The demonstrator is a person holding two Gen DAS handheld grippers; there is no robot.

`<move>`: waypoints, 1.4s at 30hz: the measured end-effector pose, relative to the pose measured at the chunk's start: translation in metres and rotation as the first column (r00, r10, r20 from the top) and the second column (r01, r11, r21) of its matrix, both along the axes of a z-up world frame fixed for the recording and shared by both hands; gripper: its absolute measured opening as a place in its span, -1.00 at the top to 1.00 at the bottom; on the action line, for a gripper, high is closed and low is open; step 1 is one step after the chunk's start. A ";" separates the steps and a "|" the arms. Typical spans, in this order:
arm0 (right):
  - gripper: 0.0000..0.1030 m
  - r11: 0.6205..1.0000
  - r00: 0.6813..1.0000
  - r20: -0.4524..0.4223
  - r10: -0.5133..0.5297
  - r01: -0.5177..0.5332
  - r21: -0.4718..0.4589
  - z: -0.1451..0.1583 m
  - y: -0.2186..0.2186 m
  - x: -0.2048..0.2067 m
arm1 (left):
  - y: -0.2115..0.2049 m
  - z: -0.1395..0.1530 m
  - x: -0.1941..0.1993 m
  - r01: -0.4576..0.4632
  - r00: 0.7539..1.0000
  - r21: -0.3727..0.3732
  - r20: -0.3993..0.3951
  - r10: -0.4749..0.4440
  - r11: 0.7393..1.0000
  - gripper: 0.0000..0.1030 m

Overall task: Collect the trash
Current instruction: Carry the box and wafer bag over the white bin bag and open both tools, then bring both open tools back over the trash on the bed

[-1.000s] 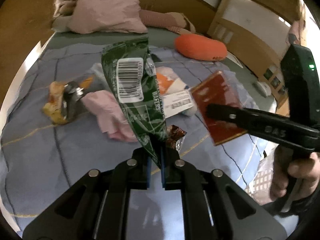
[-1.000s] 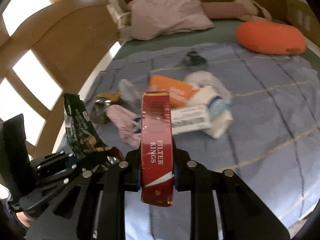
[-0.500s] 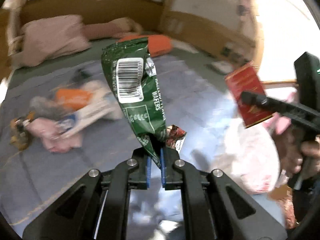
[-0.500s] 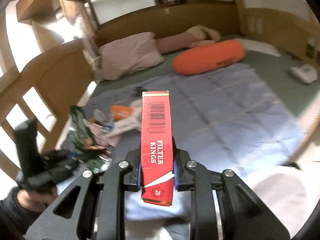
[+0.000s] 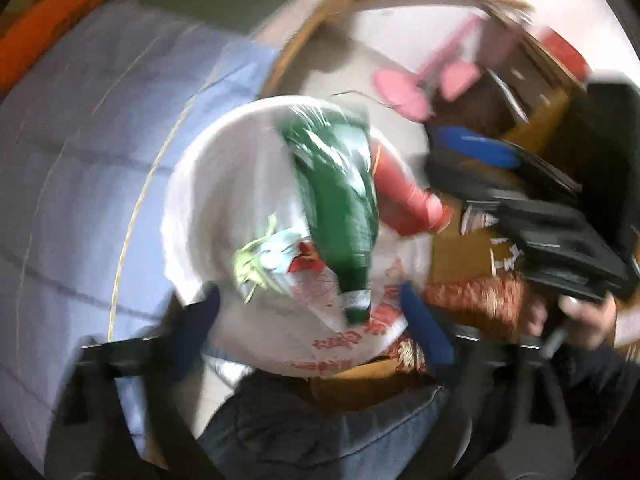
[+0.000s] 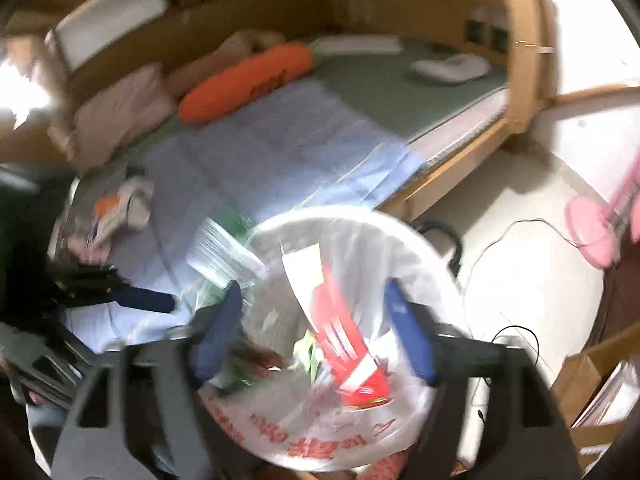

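Green wrapper and red carton – clamped a second ago – now loose over white bag. Left gripper and right gripper just sprung wide, empty (blurred). Beside: bed, orange bolster.

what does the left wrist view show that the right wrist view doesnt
Only the left wrist view: a hand holding the right gripper. Only the right wrist view: leftover litter on the blue bedspread and a white object on the green sheet. Both: the bag-lined bin, the green wrapper and red cigarette pack, released between open jaws.
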State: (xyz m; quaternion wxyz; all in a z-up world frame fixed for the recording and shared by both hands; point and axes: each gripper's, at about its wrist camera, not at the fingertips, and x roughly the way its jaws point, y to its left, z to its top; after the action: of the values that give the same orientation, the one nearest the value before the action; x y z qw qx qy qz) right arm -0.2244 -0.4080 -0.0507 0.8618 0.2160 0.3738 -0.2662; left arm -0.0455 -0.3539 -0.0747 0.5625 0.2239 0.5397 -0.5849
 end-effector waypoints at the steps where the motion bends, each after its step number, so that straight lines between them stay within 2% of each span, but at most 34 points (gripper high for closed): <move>1: -0.69 1.000 0.999 0.028 -0.022 0.022 -0.009 0.007 0.000 -0.005 | 0.006 0.003 0.010 -0.027 1.000 -0.023 -0.007 0.027 0.999 -0.76; 3: -0.77 0.999 0.995 0.091 -0.029 0.030 -0.018 0.022 0.004 -0.011 | 0.026 0.018 0.030 -0.112 0.994 -0.106 -0.003 0.112 0.988 -0.77; 4: -0.77 1.000 0.994 0.111 -0.021 0.023 -0.018 0.026 0.004 -0.008 | 0.045 0.029 0.044 -0.183 0.982 -0.154 0.019 0.188 0.971 -0.77; 6: -0.79 0.999 0.986 0.166 0.023 -0.019 -0.028 0.038 0.016 0.005 | 0.085 0.051 0.071 -0.331 0.926 -0.255 0.099 0.365 0.908 -0.87; 7: -0.79 0.999 0.983 0.177 0.038 -0.032 -0.037 0.040 0.019 0.008 | 0.116 0.063 0.089 -0.428 0.848 -0.322 0.178 0.498 0.844 -0.90; 8: -0.81 0.997 0.979 0.191 0.065 -0.054 -0.059 0.043 0.030 0.017 | 0.134 0.070 0.095 -0.477 0.792 -0.358 0.220 0.569 0.803 -0.93; 9: -0.83 0.994 0.976 0.200 0.091 -0.075 -0.083 0.045 0.041 0.028 | 0.155 0.075 0.104 -0.525 0.723 -0.394 0.261 0.640 0.754 -0.93; 10: -0.83 0.992 0.973 0.208 0.105 -0.087 -0.093 0.047 0.045 0.033 | 0.186 0.078 0.117 -0.591 0.623 -0.427 0.298 0.723 0.685 -0.93; 11: -0.84 0.989 0.966 0.224 0.127 -0.105 -0.104 0.049 0.056 0.045 | 0.203 0.079 0.125 -0.629 0.571 -0.437 0.303 0.763 0.643 -0.93; 12: -0.86 0.986 0.961 0.237 0.145 -0.122 -0.109 0.051 0.065 0.053 | 0.218 0.078 0.133 -0.660 0.529 -0.443 0.298 0.794 0.607 -0.93; 13: -0.87 0.982 0.953 0.250 0.174 -0.148 -0.117 0.052 0.077 0.067 | 0.243 0.075 0.143 -0.708 0.468 -0.447 0.281 0.838 0.546 -0.93; 14: -0.90 0.976 0.945 0.254 0.205 -0.178 -0.127 0.053 0.088 0.081 | 0.257 0.074 0.151 -0.734 0.435 -0.447 0.268 0.860 0.511 -0.93; 16: -0.91 0.958 0.931 0.239 0.276 -0.248 -0.142 0.052 0.113 0.116 | 0.280 0.069 0.161 -0.768 0.384 -0.443 0.260 0.886 0.463 -0.93; 18: -0.91 0.948 0.919 0.238 0.313 -0.285 -0.142 0.056 0.131 0.136 | 0.300 0.061 0.167 -0.792 0.340 -0.427 0.286 0.896 0.437 -0.93; 19: -0.92 0.940 0.910 0.243 0.336 -0.307 -0.148 0.056 0.145 0.154 | 0.308 0.053 0.170 -0.805 0.305 -0.426 0.301 0.903 0.414 -0.93; 21: -0.93 0.928 0.898 0.241 0.368 -0.337 -0.161 0.056 0.162 0.173 | 0.325 0.042 0.172 -0.824 0.262 -0.414 0.328 0.907 0.388 -0.93; 22: -0.93 0.921 0.898 0.221 0.381 -0.347 -0.180 0.054 0.172 0.192 | 0.330 0.031 0.173 -0.838 0.242 -0.395 0.350 0.905 0.377 -0.93; 23: -0.93 0.918 0.899 0.210 0.386 -0.351 -0.185 0.053 0.178 0.201 | 0.337 0.021 0.176 -0.851 0.237 -0.371 0.361 0.902 0.372 -0.93; 24: -0.93 0.916 0.899 0.200 0.390 -0.355 -0.187 0.051 0.182 0.211 | 0.344 0.013 0.181 -0.860 0.245 -0.346 0.366 0.898 0.376 -0.93; 25: -0.93 0.920 0.905 0.189 0.382 -0.353 -0.167 0.044 0.186 0.229 | 0.345 0.007 0.185 -0.867 0.243 -0.329 0.375 0.894 0.374 -0.93; 27: -0.93 0.928 0.906 0.204 0.372 -0.357 -0.106 0.032 0.191 0.250 | 0.354 0.002 0.186 -0.874 0.217 -0.326 0.401 0.890 0.360 -0.93; 28: -0.93 0.931 0.906 0.215 0.365 -0.353 -0.093 0.026 0.193 0.258 | 0.362 0.001 0.188 -0.879 0.199 -0.328 0.406 0.892 0.346 -0.93; 30: -0.93 0.938 0.910 0.228 0.346 -0.337 -0.081 0.007 0.194 0.268 | 0.374 -0.002 0.191 -0.890 0.182 -0.330 0.376 0.909 0.315 -0.93; 32: -0.93 0.936 0.919 0.189 0.345 -0.352 0.005 -0.012 0.191 0.283 | 0.383 -0.001 0.190 -0.894 0.159 -0.344 0.356 0.921 0.288 -0.93; 33: -0.93 0.930 0.915 0.218 0.340 -0.362 0.069 -0.016 0.184 0.287 | 0.385 0.001 0.190 -0.892 0.155 -0.351 0.357 0.921 0.286 -0.93; 36: -0.93 0.929 0.913 0.261 0.313 -0.352 0.118 -0.022 0.175 0.297 | 0.391 0.002 0.190 -0.882 0.149 -0.374 0.355 0.923 0.287 -0.93; 39: -0.93 0.915 0.906 0.259 0.335 -0.378 0.139 -0.031 0.178 0.311 | 0.395 -0.003 0.195 -0.885 0.162 -0.365 0.342 0.926 0.289 -0.93; 42: -0.93 0.906 0.895 0.250 0.368 -0.406 0.120 -0.036 0.187 0.326 | 0.402 -0.009 0.200 -0.892 0.150 -0.356 0.348 0.925 0.279 -0.93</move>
State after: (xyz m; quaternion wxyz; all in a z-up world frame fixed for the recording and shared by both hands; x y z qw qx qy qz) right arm 0.1017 -0.2206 -0.0866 0.9124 0.2375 0.3321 -0.0303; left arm 0.1549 0.0481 -0.0836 0.9222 -0.0230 0.3804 -0.0664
